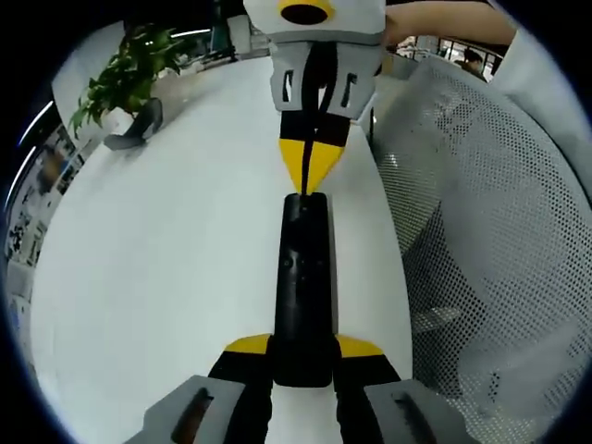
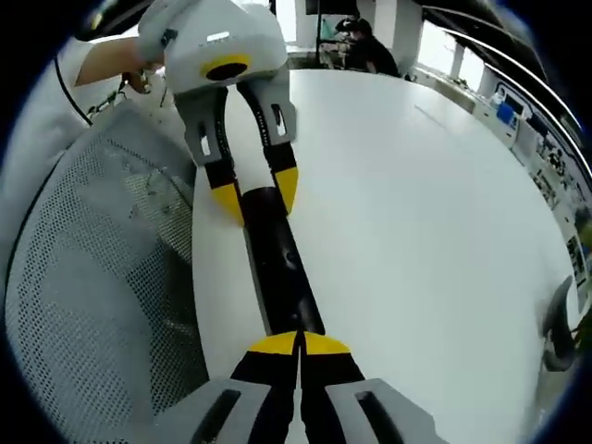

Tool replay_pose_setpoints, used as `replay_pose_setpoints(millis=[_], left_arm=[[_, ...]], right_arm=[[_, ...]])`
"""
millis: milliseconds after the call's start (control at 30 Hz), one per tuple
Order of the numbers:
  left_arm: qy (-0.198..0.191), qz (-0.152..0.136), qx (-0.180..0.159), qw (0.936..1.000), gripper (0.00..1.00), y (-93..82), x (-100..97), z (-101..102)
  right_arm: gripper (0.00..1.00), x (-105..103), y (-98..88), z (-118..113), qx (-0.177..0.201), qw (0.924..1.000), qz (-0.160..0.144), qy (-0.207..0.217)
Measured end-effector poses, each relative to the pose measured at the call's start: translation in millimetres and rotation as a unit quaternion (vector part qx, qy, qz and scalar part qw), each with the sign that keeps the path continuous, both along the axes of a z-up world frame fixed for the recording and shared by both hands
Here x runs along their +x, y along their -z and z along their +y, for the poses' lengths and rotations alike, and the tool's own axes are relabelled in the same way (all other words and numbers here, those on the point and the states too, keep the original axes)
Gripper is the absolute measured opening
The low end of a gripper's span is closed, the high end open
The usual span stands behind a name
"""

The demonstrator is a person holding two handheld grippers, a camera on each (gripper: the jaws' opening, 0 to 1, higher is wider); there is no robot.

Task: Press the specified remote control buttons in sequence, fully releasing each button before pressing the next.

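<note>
A long black remote control lies lengthwise near the edge of a white table. My left gripper is shut on its near end, one yellow-tipped jaw on each side. The right gripper comes in from the top, jaws shut, with its joined yellow tips touching the remote's far end. In the right gripper view the same remote runs away from my shut right gripper, whose tips rest on its near end. The left gripper clamps the other end.
A grey mesh chair back stands close along the table edge beside the remote, also the chair in the right gripper view. A potted plant and a grey object sit at the far corner. A person sits beyond the table.
</note>
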State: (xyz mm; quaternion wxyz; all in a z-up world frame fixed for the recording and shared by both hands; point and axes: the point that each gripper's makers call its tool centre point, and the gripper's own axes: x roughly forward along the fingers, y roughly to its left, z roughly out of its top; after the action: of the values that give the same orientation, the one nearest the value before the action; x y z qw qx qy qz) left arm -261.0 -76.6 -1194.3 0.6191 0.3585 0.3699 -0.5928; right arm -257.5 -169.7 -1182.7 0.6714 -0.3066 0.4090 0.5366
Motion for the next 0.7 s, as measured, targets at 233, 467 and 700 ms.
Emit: replay_pose_setpoints(millis=[233, 467, 700], left_arm=[[-0.001, 0.002, 0.006, 1.0, 0.24, 0.2, 0.5, 0.0], [-0.008, 0.004, -0.017, 0.9998, 0.24, 0.5, 1.1, 1.5], [-0.014, 0.002, -0.032, 0.9994, 0.24, -0.3, 0.1, 0.9]], right_arm=[[0.0, -1.4, 1.3, -0.1, -0.05, 0.9965, -0.009, -0.066], [0.0, 1.2, 4.6, 2.8, -0.117, 0.9902, 0.029, -0.071], [0.0, 2.5, 4.6, 2.2, -0.104, 0.9932, 0.051, -0.011]])
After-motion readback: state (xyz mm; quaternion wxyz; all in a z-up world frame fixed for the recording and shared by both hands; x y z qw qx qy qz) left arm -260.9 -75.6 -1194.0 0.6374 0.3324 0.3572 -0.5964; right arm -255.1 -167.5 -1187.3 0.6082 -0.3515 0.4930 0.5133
